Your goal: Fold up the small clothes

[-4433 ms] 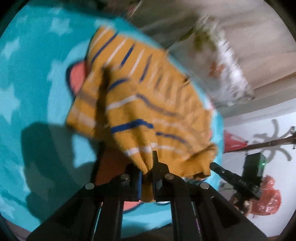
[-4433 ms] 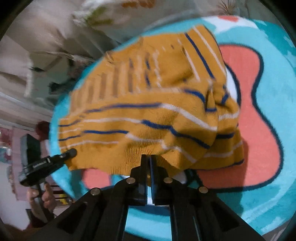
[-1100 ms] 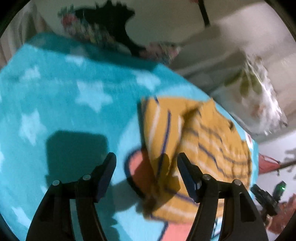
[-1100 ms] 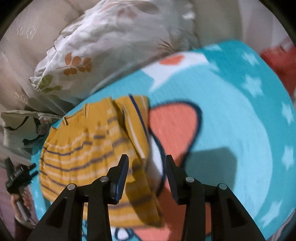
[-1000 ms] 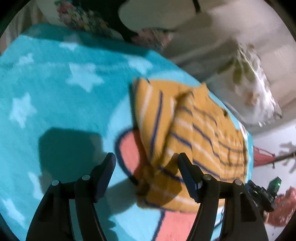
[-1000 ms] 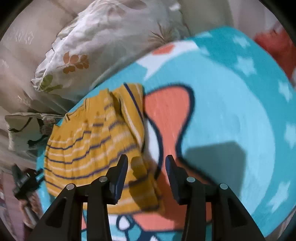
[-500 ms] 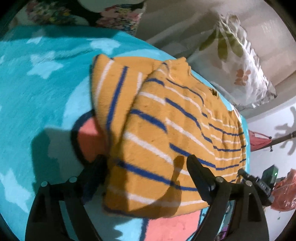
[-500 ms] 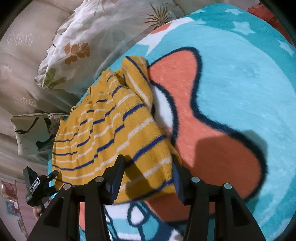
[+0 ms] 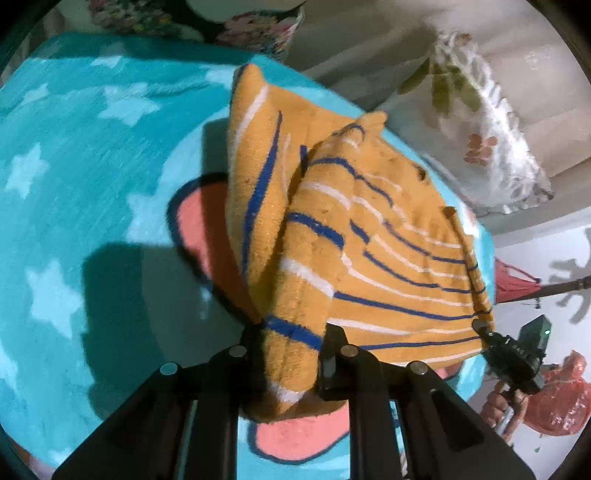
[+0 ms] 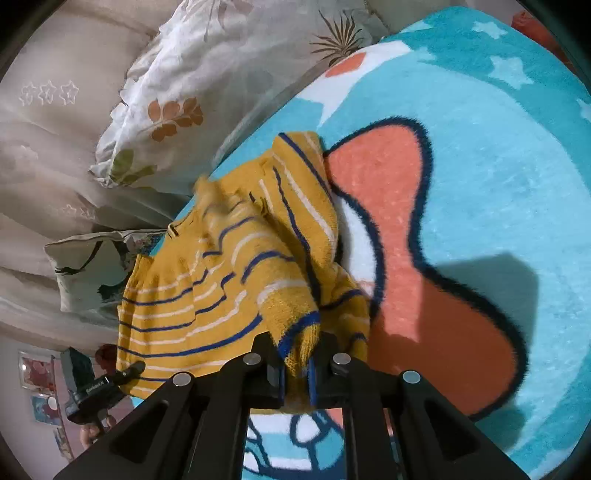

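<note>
A small mustard-yellow knit sweater with blue and white stripes lies partly folded on a turquoise star blanket. My left gripper is shut on one near corner of the sweater and lifts it off the blanket. In the right wrist view my right gripper is shut on the other near corner of the sweater. The cloth between the corners is raised and rumpled. Each gripper shows at the far edge of the other's view, the right one and the left one.
The blanket has a coral shape outlined in dark blue. Leaf-print pillows lie past the sweater against a beige cover. A floral pillow lies at the top. A red plastic bag sits off the bed at the right.
Both grippers were open and apart from the sweater half a second ago. They have moved in and shut on its near corners, and the near edge has lifted off the blanket.
</note>
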### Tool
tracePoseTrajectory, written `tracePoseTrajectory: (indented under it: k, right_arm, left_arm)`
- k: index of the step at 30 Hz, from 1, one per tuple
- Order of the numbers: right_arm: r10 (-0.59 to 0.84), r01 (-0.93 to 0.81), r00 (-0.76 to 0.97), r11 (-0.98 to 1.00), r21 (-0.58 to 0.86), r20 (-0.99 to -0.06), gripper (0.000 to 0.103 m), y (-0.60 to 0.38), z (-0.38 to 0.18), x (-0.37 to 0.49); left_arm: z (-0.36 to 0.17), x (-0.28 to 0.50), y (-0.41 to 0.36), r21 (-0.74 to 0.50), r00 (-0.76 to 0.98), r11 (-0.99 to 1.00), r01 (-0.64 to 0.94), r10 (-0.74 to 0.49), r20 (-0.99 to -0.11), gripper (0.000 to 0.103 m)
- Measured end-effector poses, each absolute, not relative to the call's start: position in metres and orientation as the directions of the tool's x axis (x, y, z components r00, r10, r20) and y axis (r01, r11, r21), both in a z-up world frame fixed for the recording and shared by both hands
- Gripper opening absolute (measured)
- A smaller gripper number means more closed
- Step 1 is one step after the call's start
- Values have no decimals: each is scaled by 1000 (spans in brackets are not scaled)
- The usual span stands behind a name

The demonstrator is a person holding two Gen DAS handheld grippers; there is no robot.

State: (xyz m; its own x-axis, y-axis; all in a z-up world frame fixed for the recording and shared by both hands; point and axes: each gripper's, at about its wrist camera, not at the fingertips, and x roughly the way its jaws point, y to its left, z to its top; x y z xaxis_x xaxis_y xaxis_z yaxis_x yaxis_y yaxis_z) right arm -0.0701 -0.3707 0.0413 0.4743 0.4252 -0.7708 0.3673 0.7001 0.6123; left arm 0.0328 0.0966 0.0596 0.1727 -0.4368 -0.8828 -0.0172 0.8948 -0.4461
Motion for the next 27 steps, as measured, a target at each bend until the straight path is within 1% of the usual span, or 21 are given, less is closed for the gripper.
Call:
tracePoseTrajectory:
  k: [1, 3, 5, 6, 7, 8, 9, 10, 12, 14, 16, 18, 19, 21, 27]
  right_arm:
    - [419, 366, 451, 718, 592, -788, 10, -370, 35, -65]
    - [403, 368, 418, 745, 557, -815, 16, -368, 25, -58]
    - [398, 357, 417, 756, 549, -817, 16, -367, 28, -57]
    - [396, 345, 428, 759, 552, -812, 19, -367, 34, -58]
    - [387, 321, 448, 771, 549, -806, 22, -367, 46, -60]
    - [365, 305, 465, 789, 533, -807, 31, -368, 57, -62]
    - [337, 295, 483, 806, 513, -808, 34, -368, 67, -63]
    - [290, 287, 511, 830, 479, -809, 34, -369, 81, -65]
    - [266, 249, 546, 854, 457, -794, 35, -364, 99, -59]
    - [307, 186, 552, 861, 474, -775, 35, -354, 106, -48]
    - [379, 93, 518, 866, 491, -767, 33, -329, 104, -27]
    - [422, 26, 474, 870, 492, -772, 24, -303, 94, -7]
    - [430, -8, 450, 879, 477, -783, 23, -289, 85, 6]
    - [418, -25, 424, 892, 452, -803, 22, -278, 71, 24]
    - [281, 25, 403, 948, 318, -871, 22, -288, 43, 69]
  left_arm:
    - [52, 35, 98, -437, 172, 899, -33, -426, -888, 20]
    - [41, 39, 102, -441, 177, 894, -80, -422, -889, 27]
    - [41, 37, 110, -458, 195, 882, -113, -432, -880, 31]
    - [44, 36, 114, -460, 210, 880, -120, -430, -878, 35]
    - [50, 32, 119, -450, 232, 885, -120, -416, -879, 40]
    - [55, 30, 123, -438, 254, 891, -119, -399, -881, 42]
    - [61, 27, 128, -417, 281, 901, -120, -372, -885, 47]
    - [65, 25, 133, -403, 293, 907, -125, -354, -888, 49]
    - [72, 21, 139, -379, 317, 916, -135, -323, -892, 49]
    - [80, 13, 140, -343, 345, 930, -132, -282, -896, 49]
    - [85, 10, 133, -311, 364, 942, -125, -248, -898, 49]
    - [90, 5, 125, -295, 374, 948, -122, -231, -898, 49]
    - [91, 3, 120, -282, 379, 952, -119, -219, -899, 49]
    - [95, -2, 116, -264, 389, 958, -112, -202, -899, 49]
    - [102, -14, 112, -240, 415, 960, -142, -163, -895, 49]
